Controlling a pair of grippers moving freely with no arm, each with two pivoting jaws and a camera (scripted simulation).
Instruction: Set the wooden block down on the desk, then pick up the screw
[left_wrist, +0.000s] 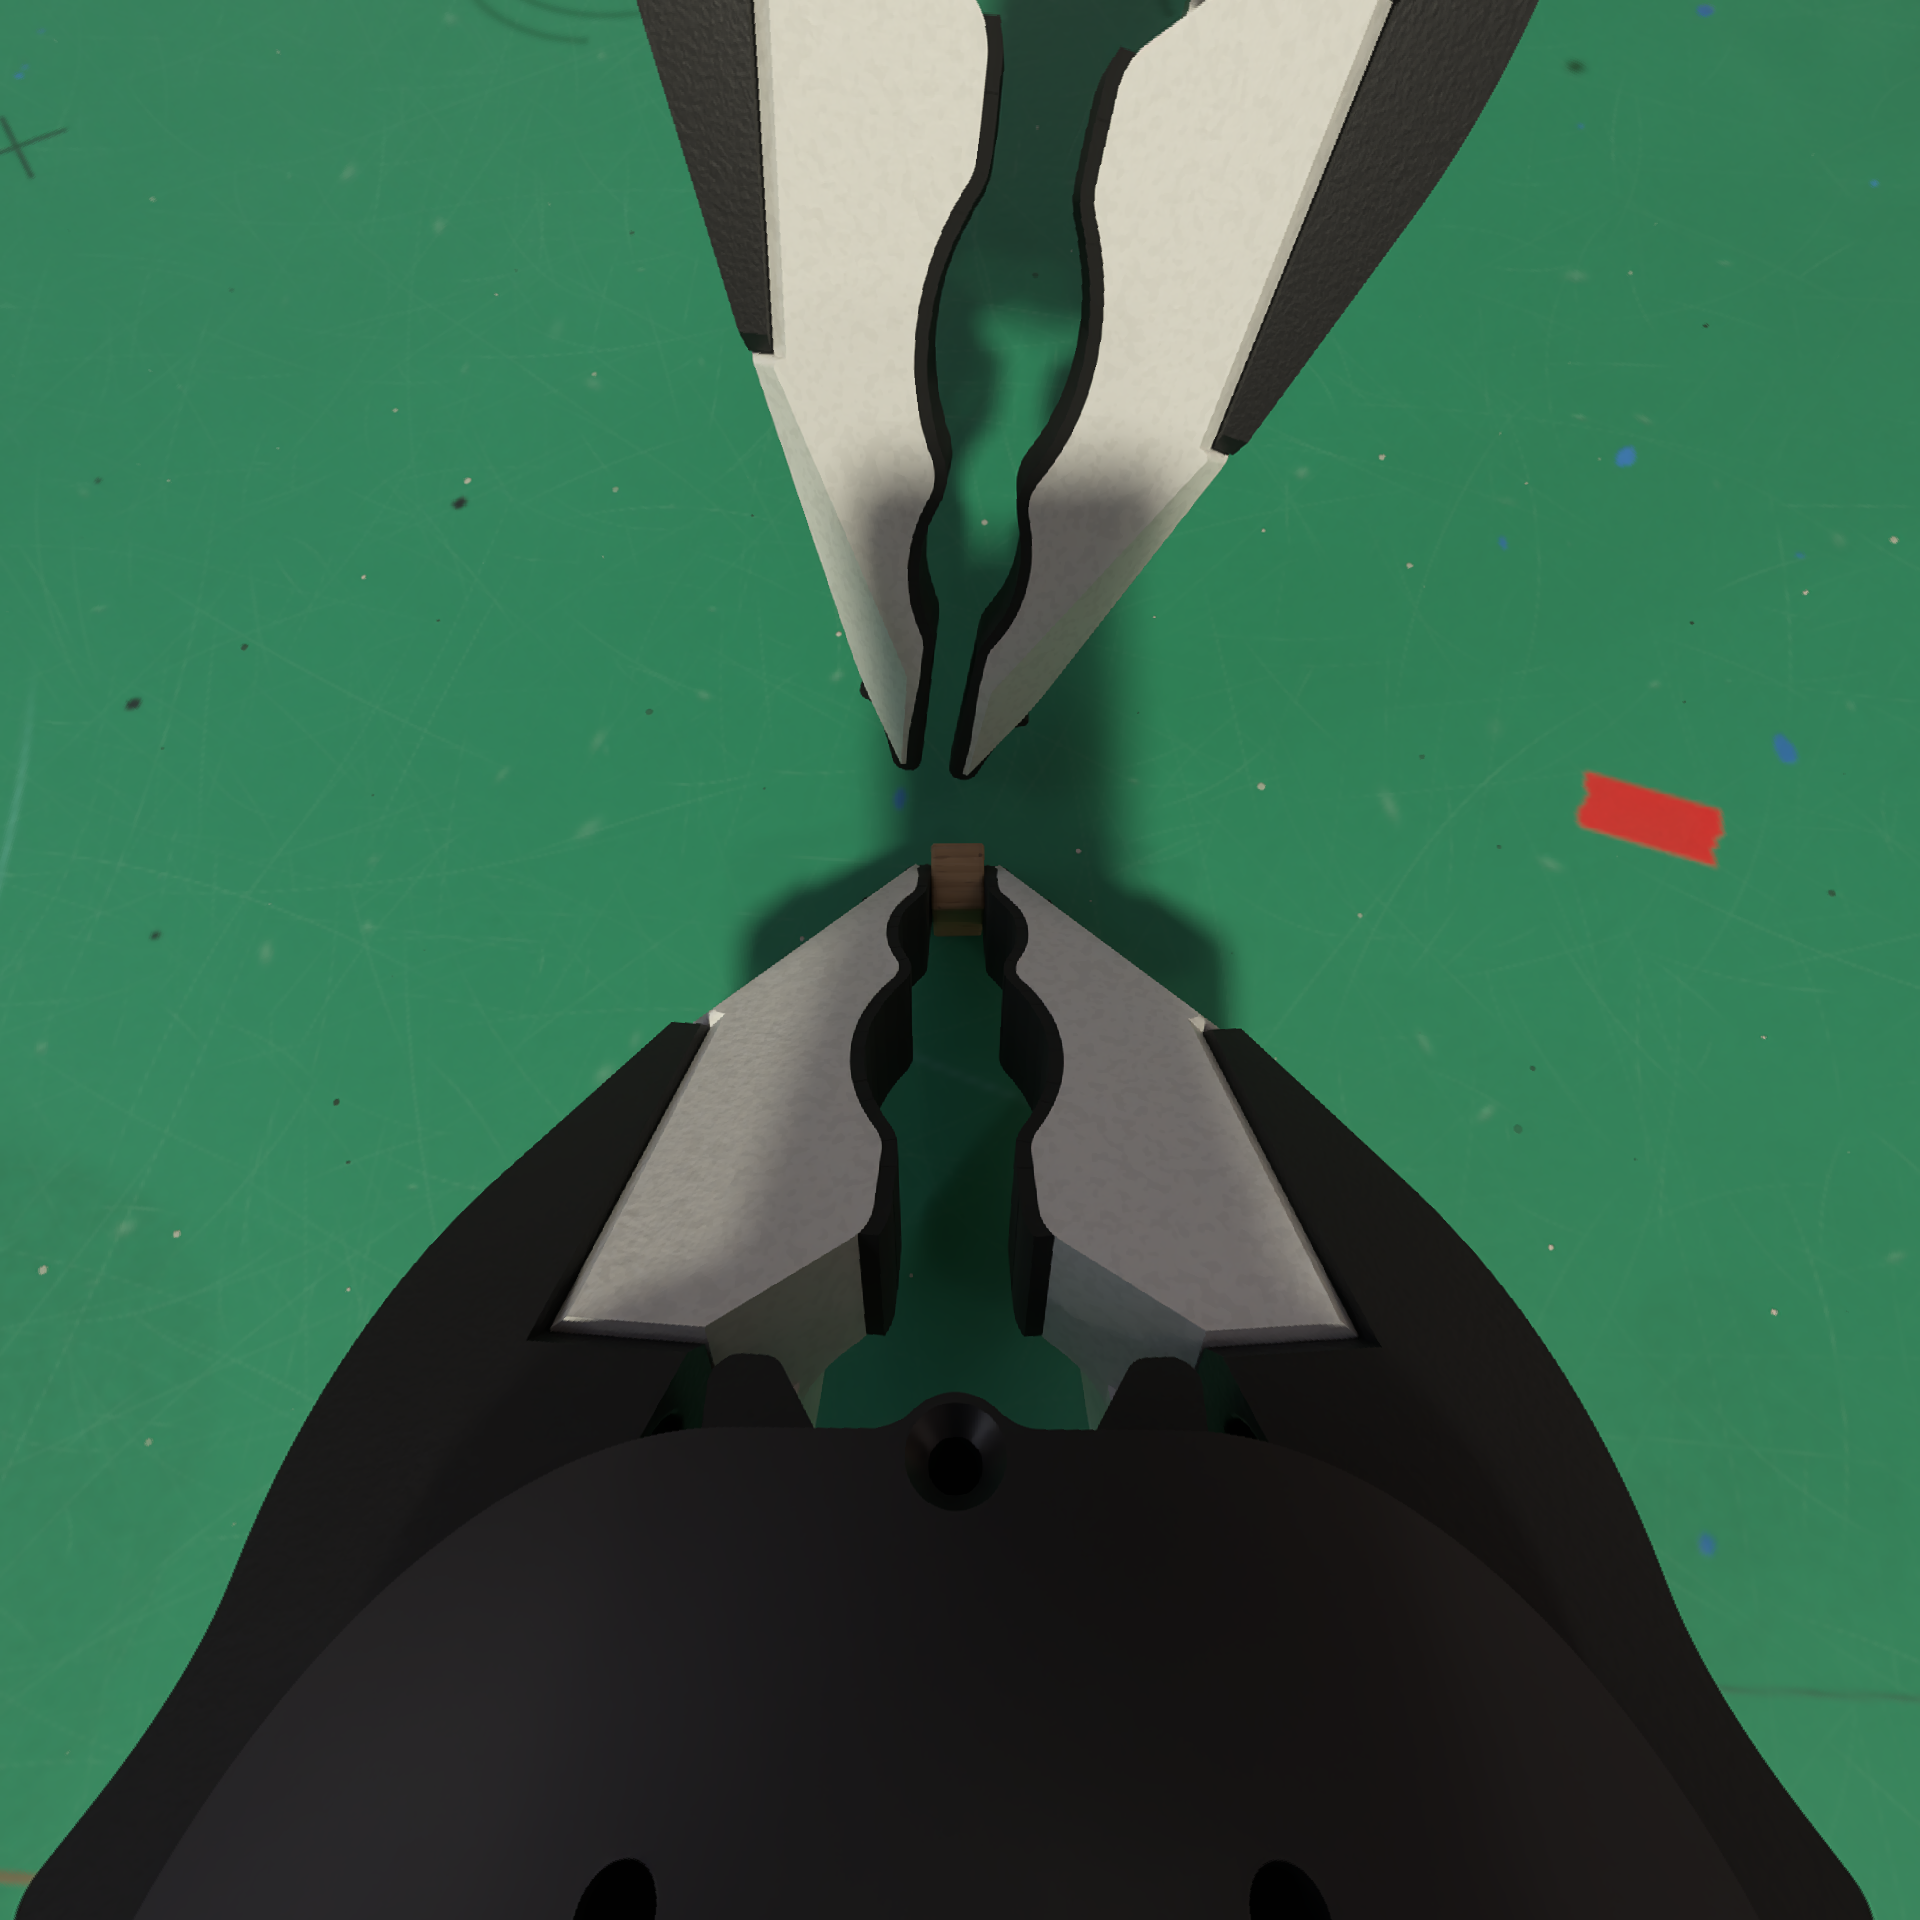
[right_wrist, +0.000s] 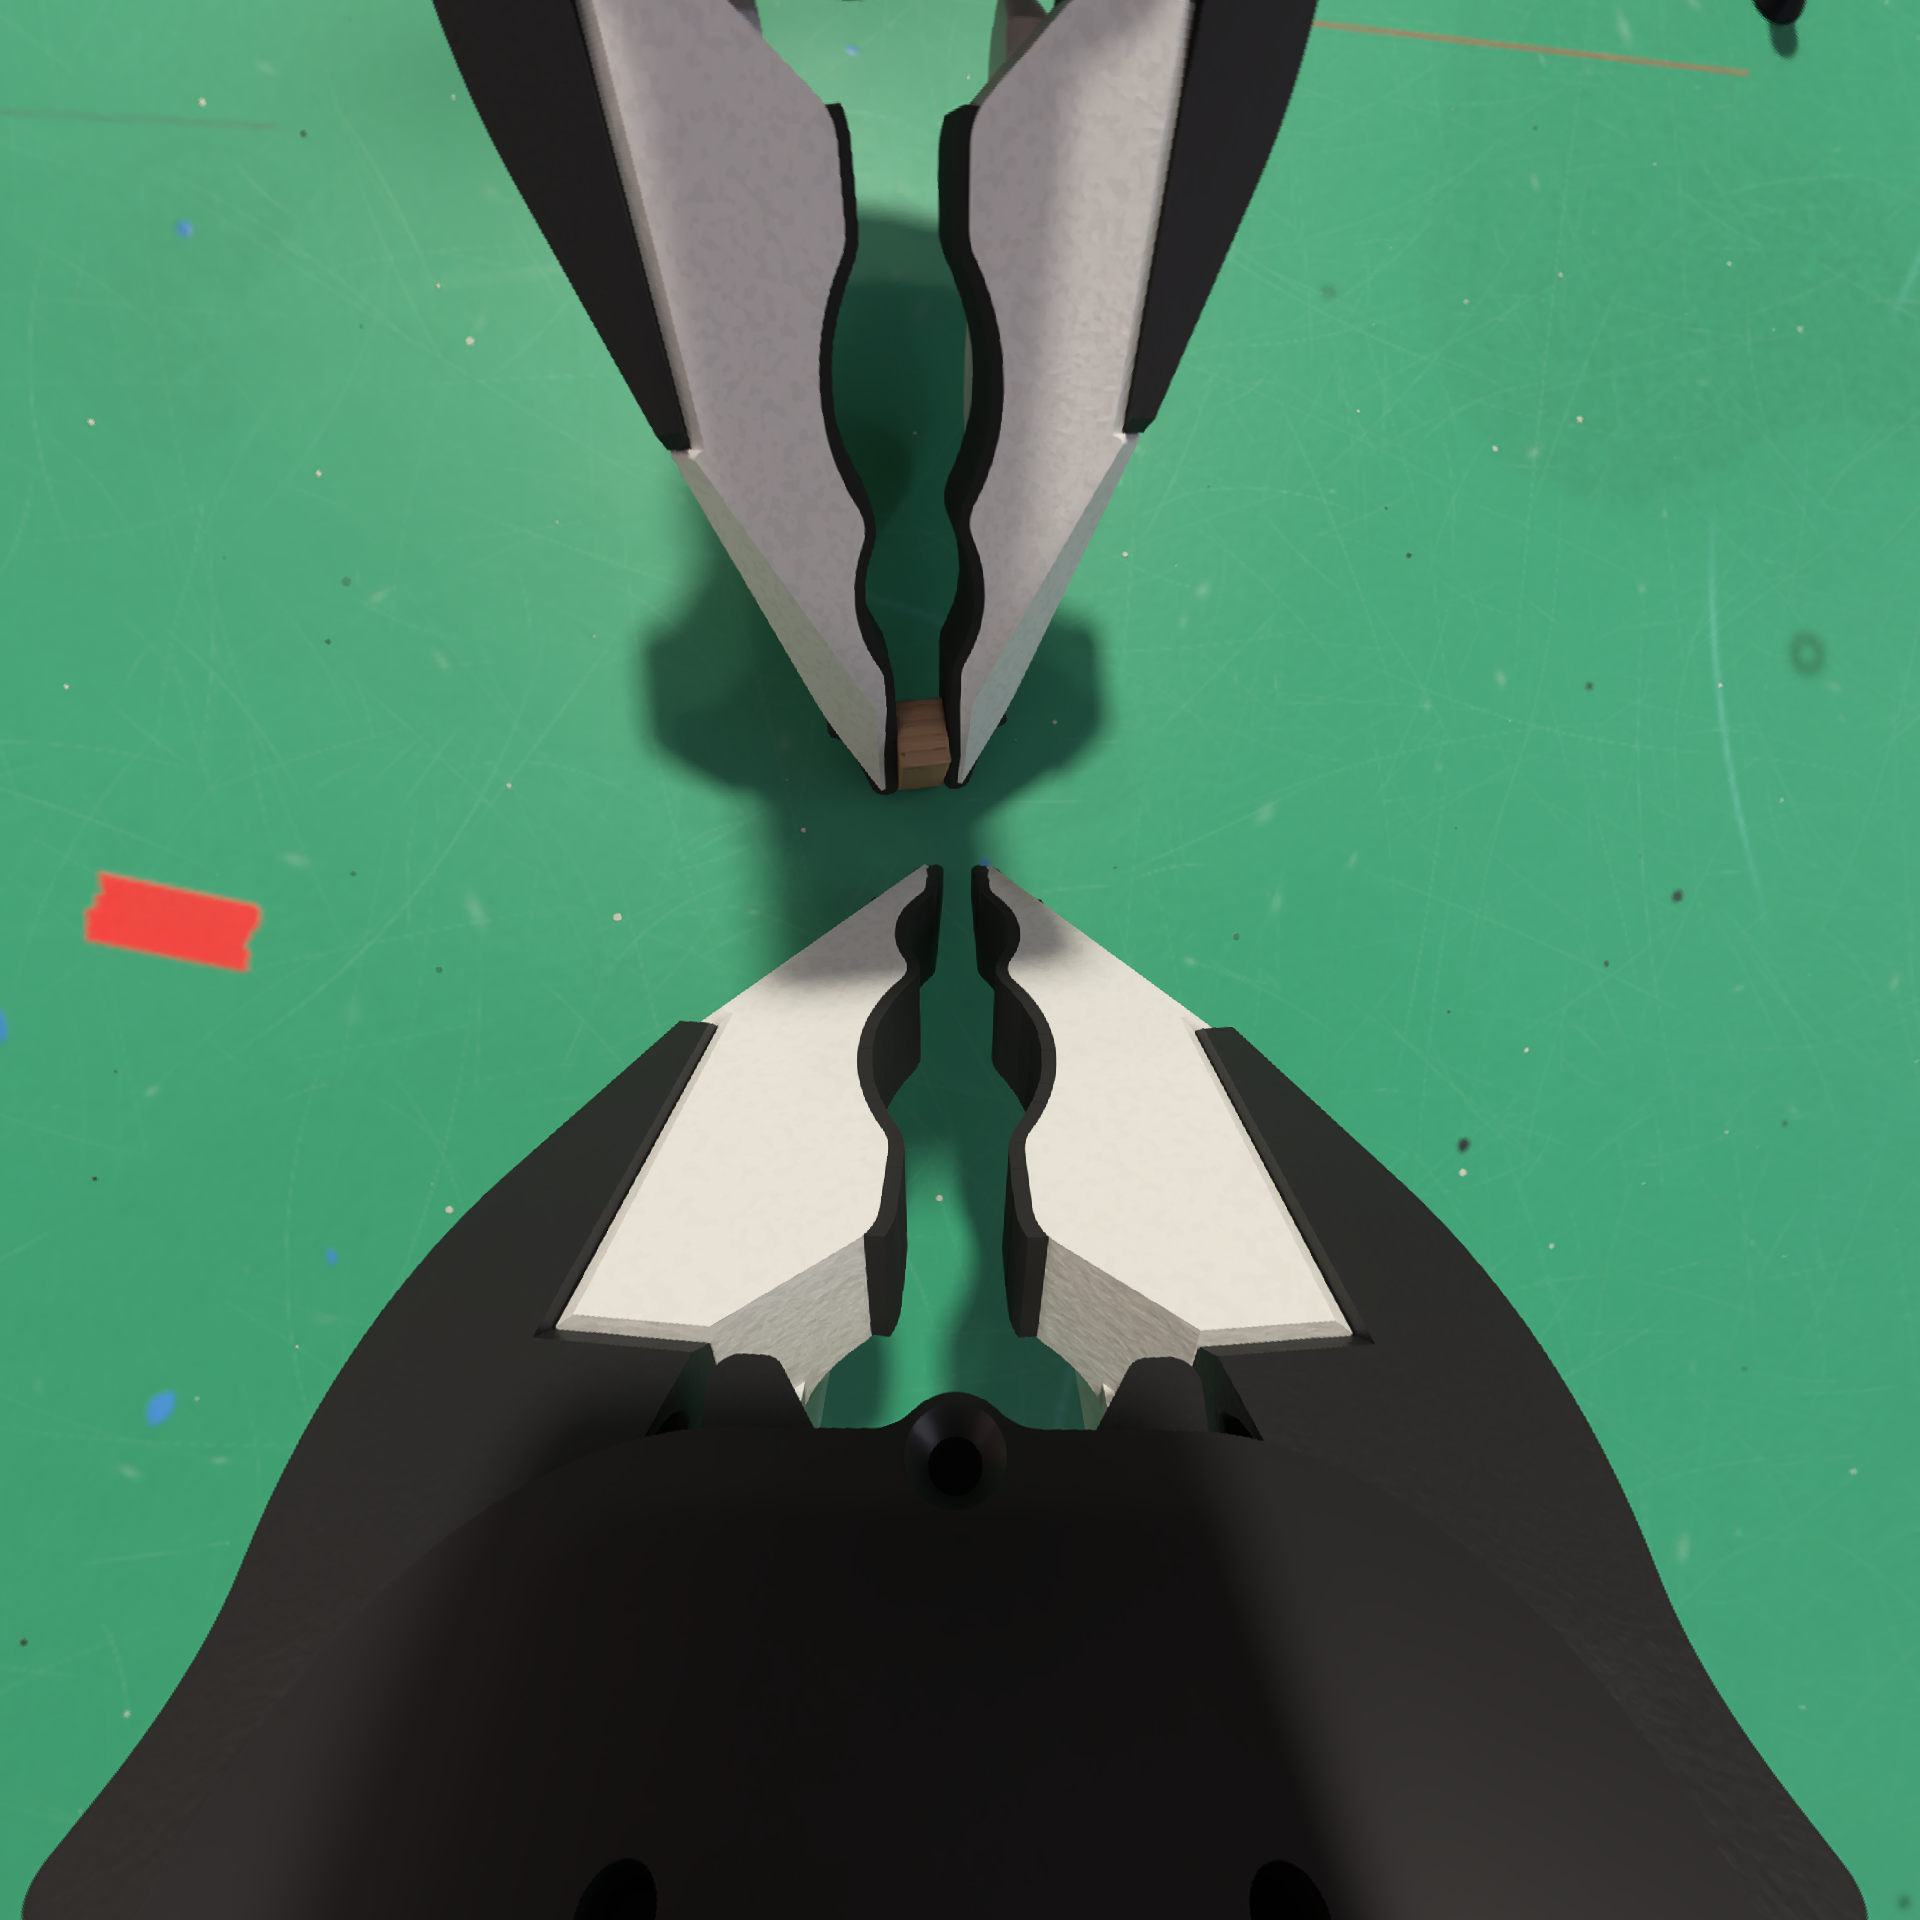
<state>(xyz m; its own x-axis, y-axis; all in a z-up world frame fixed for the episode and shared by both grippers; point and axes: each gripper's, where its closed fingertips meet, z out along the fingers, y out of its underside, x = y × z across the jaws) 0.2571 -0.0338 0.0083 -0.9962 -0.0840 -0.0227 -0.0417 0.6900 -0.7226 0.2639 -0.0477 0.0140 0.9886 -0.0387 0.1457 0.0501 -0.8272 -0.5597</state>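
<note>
Wood, light brown: the wooden block (left_wrist: 957, 889) sits pinched between the tips of the left gripper (left_wrist: 957, 883), fingers closed on its two side faces. It is held right at the fingertip ends, with part of the block protruding forward. The right gripper (right_wrist: 957, 878) faces it tip to tip (near, not touching), fingers drawn almost together with a narrow gap and nothing between them. In the right wrist view the block (right_wrist: 922, 744) shows flush with the left gripper's tips.

Surface: green desk mat (left_wrist: 312, 727), scuffed and speckled, with a red tape strip (left_wrist: 1650, 817) well off to one side. Height of the block above the mat cannot be judged from either view.

Screw: not positively identified. A small dark item (right_wrist: 1783, 12) at the far top corner of the right wrist view may be it; too small to tell.

Step in hand, by judgement: block not yet set down.

Risks:
1. Tip-only grip w/ small contact area: block may pivot or slip out if the gripper tilts or jolts.
2. Release from height: block may bounce or roll off position.
3. Opposing tips are close; any fwd motion of either gripper may knock the block loose.
4. Screw location unconfirmed; the approach needs a search first.
</note>
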